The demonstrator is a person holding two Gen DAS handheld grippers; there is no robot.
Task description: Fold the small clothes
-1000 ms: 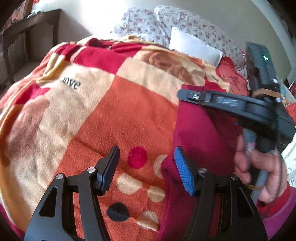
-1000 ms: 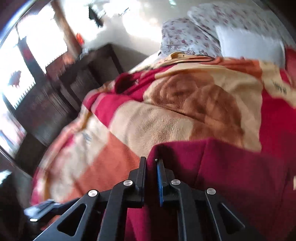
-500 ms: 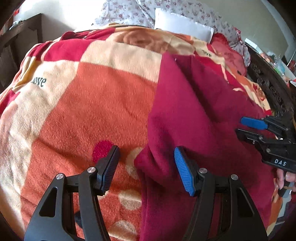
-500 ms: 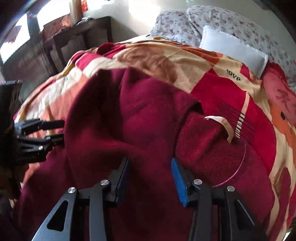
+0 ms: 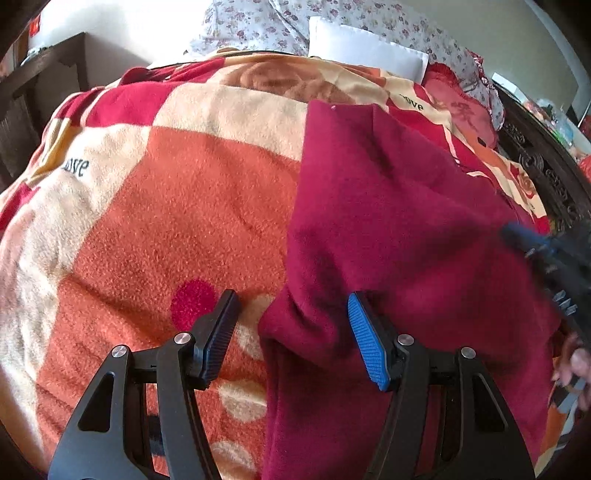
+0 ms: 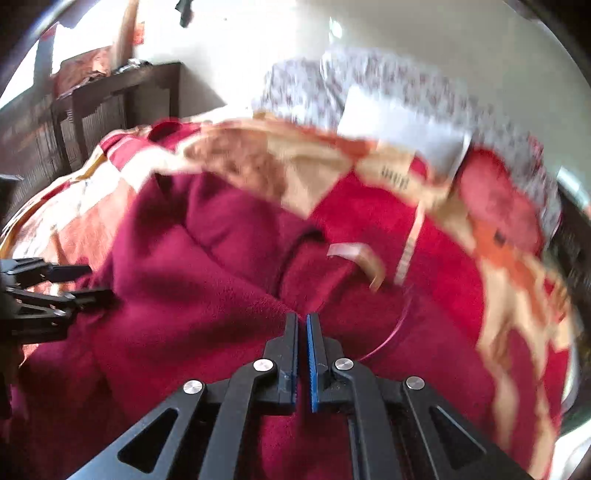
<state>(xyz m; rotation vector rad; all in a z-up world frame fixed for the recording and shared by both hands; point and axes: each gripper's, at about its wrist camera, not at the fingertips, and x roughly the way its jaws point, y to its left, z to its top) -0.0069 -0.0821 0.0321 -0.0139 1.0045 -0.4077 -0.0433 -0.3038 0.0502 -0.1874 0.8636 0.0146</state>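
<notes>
— Garment first: where does the dark red fleece garment lie?

— In the left wrist view it fills the right half of the frame, spread over the orange, cream and red patchwork blanket. Its straight left edge runs from upper centre down to the bottom centre.

— And the left gripper?

— Spread wide, holding nothing. A folded lump of the garment's edge sits in the gap between the two fingers. The blue pad is right against the cloth on the right; the black pad stands over bare blanket, apart from the cloth, beside a red dot in the pattern.

— What does the right wrist view give?

— It is blurred. The garment covers the lower centre and left of the frame. The right gripper at bottom centre has its two pads drawn together with only a thin slit between them. It is low over the cloth, but whether any fabric is pinched in that slit I cannot tell.

— Anything on the cloth there?

— A pale label strip curls just right of centre, above the fingertips.

— Do the grippers see each other?

— Yes. The left gripper shows at the left edge of the right view, parted, at the garment's edge. The right one is a blurred dark shape at the right edge of the left view.

— Surroundings?

— A white pillow and floral bedding at the top.
</notes>
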